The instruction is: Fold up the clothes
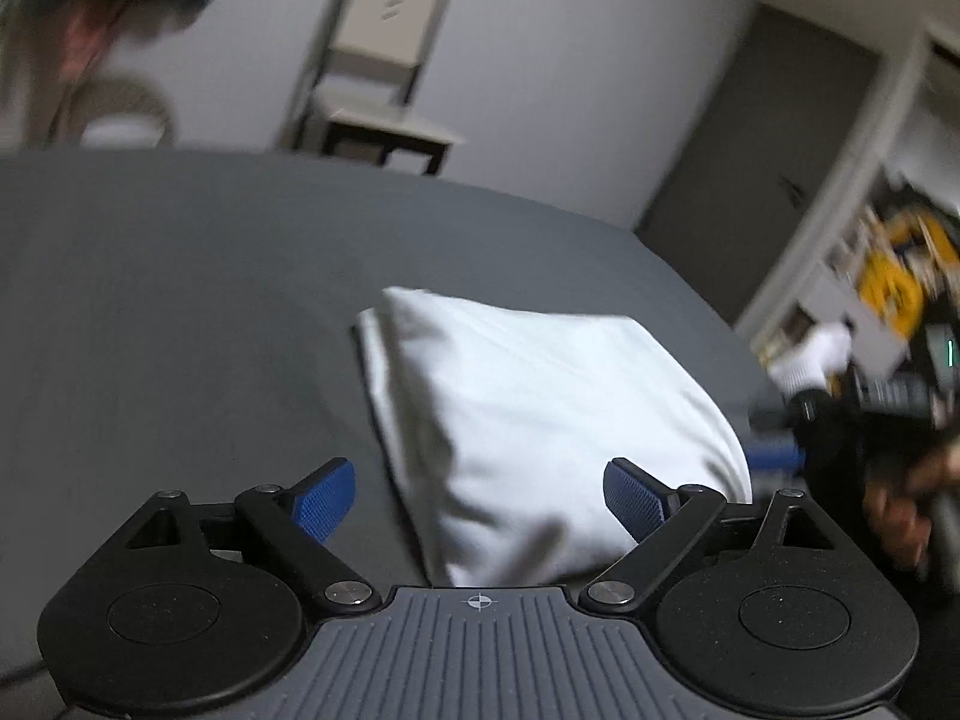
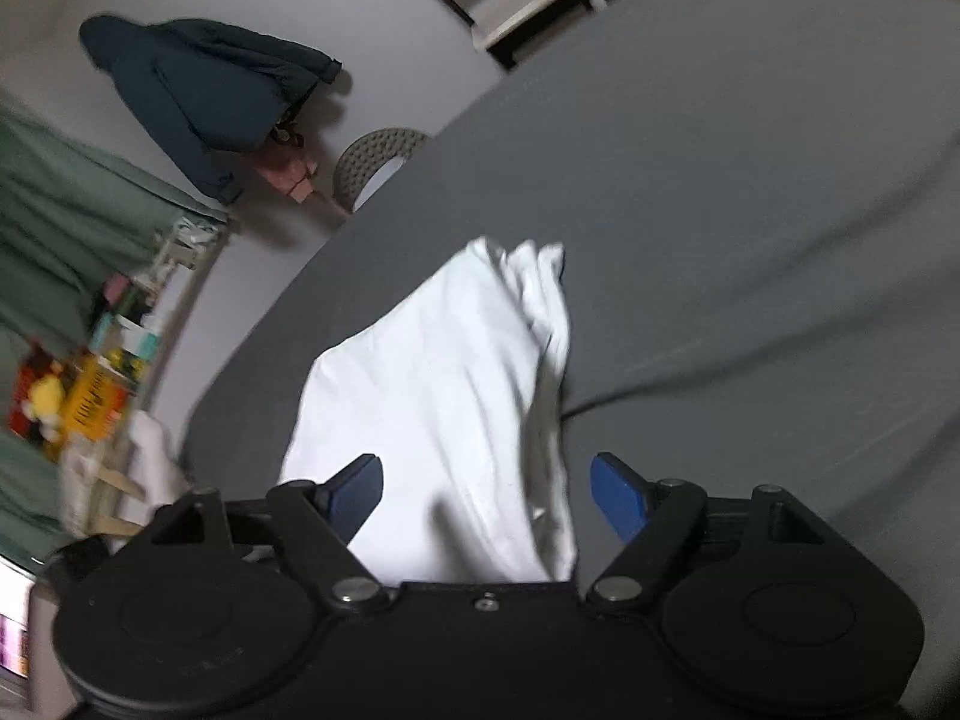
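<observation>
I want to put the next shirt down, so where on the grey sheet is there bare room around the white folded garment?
The grey sheet is bare on the left of the white folded garment, out toward the chair at the wall. In the right wrist view it is also bare to the garment's right, though creased. It is crowded near both grippers, left and right, whose jaws stand open around the garment.

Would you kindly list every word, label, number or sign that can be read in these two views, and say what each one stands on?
None can be read.
Yellow box on the shelf: dark lettering, too blurred to read.
Yellow packaging on the shelves: print blurred by motion.
White garment, grey sheet: no text visible.
</observation>
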`<state>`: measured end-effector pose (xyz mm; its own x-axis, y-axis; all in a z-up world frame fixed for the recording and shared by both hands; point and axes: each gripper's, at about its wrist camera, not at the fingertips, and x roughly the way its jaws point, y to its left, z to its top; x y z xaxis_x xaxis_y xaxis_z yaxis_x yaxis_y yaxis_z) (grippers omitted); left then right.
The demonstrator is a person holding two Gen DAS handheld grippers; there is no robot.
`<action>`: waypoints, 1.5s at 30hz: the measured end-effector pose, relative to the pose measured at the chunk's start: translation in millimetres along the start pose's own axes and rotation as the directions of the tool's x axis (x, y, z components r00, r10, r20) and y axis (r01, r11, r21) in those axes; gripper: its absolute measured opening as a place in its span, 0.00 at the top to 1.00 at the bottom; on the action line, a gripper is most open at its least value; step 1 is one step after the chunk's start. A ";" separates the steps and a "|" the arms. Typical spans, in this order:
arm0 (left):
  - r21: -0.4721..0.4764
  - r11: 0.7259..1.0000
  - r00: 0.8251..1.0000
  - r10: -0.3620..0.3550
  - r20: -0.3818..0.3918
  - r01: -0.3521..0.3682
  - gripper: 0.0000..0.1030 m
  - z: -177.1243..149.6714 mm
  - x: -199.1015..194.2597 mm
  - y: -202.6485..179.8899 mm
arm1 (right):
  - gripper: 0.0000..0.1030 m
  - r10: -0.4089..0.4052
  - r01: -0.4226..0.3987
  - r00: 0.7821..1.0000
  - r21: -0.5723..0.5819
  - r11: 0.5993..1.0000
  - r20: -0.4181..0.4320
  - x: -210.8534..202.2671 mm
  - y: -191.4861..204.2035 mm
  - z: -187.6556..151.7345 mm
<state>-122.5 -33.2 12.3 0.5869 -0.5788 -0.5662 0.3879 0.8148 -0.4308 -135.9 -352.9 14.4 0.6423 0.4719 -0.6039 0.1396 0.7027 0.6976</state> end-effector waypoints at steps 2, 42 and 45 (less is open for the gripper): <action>-0.100 0.994 0.999 -0.043 -0.028 0.040 0.12 5.2 9.3 13.5 | 0.27 0.001 -0.001 1.000 0.007 1.000 -0.026 6.8 -3.8 1.8; -0.397 0.893 0.928 -0.310 -0.204 0.211 0.04 36.3 116.3 11.2 | 0.19 0.219 -0.211 0.963 0.069 0.975 -0.158 56.5 -17.7 47.0; -0.357 0.919 0.939 -0.260 -0.225 0.169 0.17 38.7 113.4 6.0 | 0.26 0.221 -0.215 0.958 0.053 0.975 -0.181 57.1 -12.9 44.1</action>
<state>-26.1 -92.7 -27.3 0.2900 -0.7629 -0.5778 0.2022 0.6389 -0.7422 -67.8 -358.5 -12.1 0.5102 0.7039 -0.4943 0.0383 0.5555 0.8306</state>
